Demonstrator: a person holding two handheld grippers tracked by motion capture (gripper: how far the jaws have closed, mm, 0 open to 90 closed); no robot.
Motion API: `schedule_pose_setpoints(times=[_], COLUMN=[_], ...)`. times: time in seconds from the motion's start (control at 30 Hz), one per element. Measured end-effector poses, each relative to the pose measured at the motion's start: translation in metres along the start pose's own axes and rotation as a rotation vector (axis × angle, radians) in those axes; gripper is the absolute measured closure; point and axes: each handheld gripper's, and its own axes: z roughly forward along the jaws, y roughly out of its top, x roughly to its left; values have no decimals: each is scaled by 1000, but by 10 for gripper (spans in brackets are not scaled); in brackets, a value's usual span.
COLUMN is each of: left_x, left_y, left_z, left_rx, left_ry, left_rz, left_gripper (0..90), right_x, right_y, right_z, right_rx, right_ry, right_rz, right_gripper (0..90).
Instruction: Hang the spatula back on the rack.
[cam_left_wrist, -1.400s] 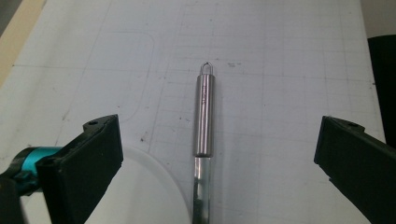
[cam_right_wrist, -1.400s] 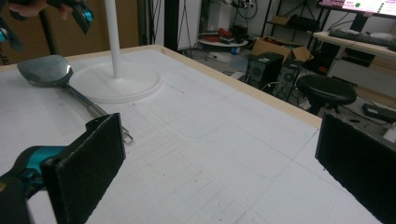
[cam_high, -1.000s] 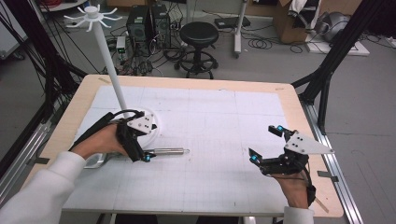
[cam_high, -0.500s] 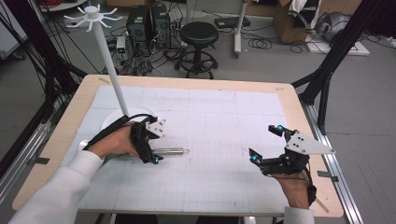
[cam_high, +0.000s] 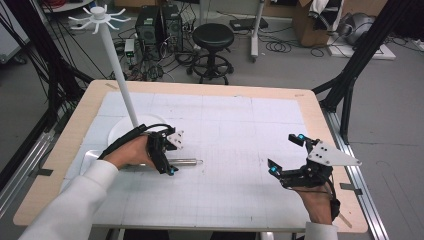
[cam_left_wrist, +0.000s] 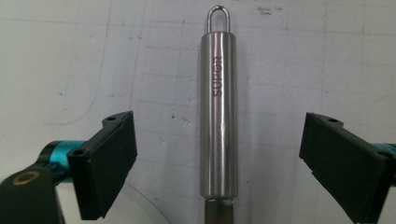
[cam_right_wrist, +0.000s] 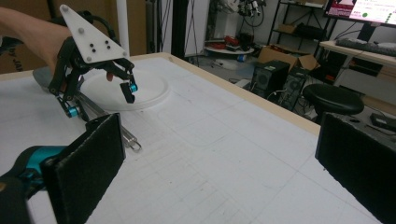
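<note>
Two black jaws of the left gripper (cam_left_wrist: 219, 154) are standing apart on either side of the steel utensil handle (cam_left_wrist: 217, 116), having just been closing a little, with neither pad touching the metal yet. That handle is lying flat on the white gridded table mat (cam_high: 240, 135), its round polished barrel running straight up the gap between the jaws and ending in a small wire hanging loop (cam_left_wrist: 218, 19) at the far end. It is looking stiff, smooth and probably slippery, fairly light, and not fragile; squeezing across the barrel's middle, well short of the loop, is likely giving the surest hold. In the high view the left gripper (cam_high: 166, 159) is hanging over the handle (cam_high: 186, 162), just in front of the white round stand base (cam_high: 122, 131) with its tall pole. Farther from the handle, the right gripper (cam_high: 286, 153) is hovering with jaws wide apart, holding nothing.
</note>
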Motion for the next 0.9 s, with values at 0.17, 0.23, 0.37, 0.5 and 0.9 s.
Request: schedule_pose_setpoints(times=[0.17, 0.23, 0.37, 0.5, 0.9], left_x=[2, 3, 4, 4, 7], left_y=[-2, -3, -4, -4, -7], left_z=[4, 4, 8, 10, 10], left_rx=[26, 38, 68, 78, 106], left_ry=[-23, -39, -49, -54, -53], left_rz=[-4, -3, -3, -2, -13], left_gripper=[227, 271, 379, 415, 551], right_x=[0, 0, -1, -1, -2], right_y=[0, 0, -1, -1, -2], right_z=[0, 0, -1, -1, -1], right_rx=[0, -1, 0, 4, 3], right_ry=[-1, -2, -3, -6, -10], right_rz=[3, 4, 4, 4, 1], right_gripper=[8, 8, 8, 8, 8])
